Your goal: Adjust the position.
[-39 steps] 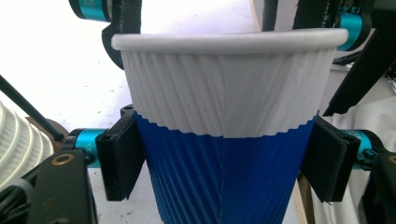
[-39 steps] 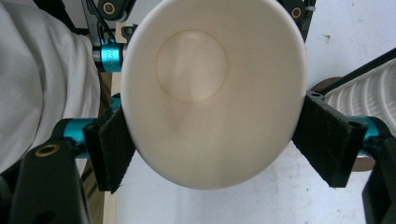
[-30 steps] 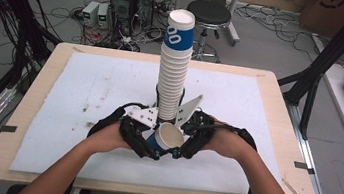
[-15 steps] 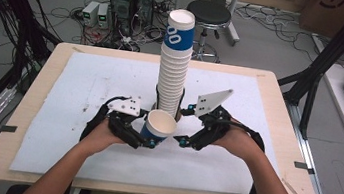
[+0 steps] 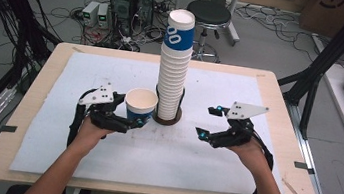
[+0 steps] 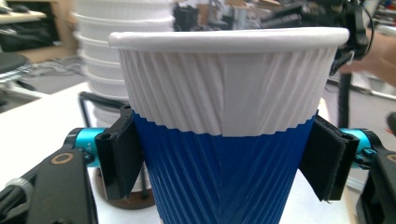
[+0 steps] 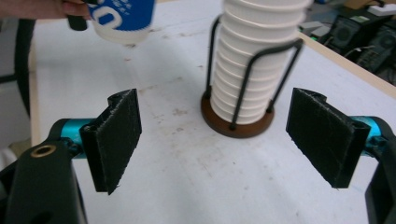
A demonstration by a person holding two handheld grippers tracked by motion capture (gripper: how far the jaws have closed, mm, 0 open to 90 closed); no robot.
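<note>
Left tongs (image 5: pixel 137 121) pinch a single paper cup (image 5: pixel 140 105), white above and blue below. The pads (image 6: pixel 122 156) press the ribbed blue wall from both sides, below the white band, where the cup is narrower and stiffer than at the rim. The grip has just been easing slightly, yet both pads touch the cup. Cup is upright, mouth up, just left of the cup stack (image 5: pixel 174 67), and apart from it. In the right gripper view its base seems to hang a little above the surface (image 5: pixel 191 165), though I cannot be sure.

The stack stands in a black wire holder (image 7: pixel 252 79) on a round brown base (image 7: pixel 237 123), middle of the white-covered surface. The wires keep the tall column from tipping when one cup is handled.

Right tongs (image 5: pixel 205 124) are spread with nothing between them. Their jaws have been opening within the last second. They sit to the right of the holder, well clear of it, jaws aimed toward its base. Judgement: the right hand stands by, perhaps to steady the stack, while the left hand carries the loose cup off to the side.
</note>
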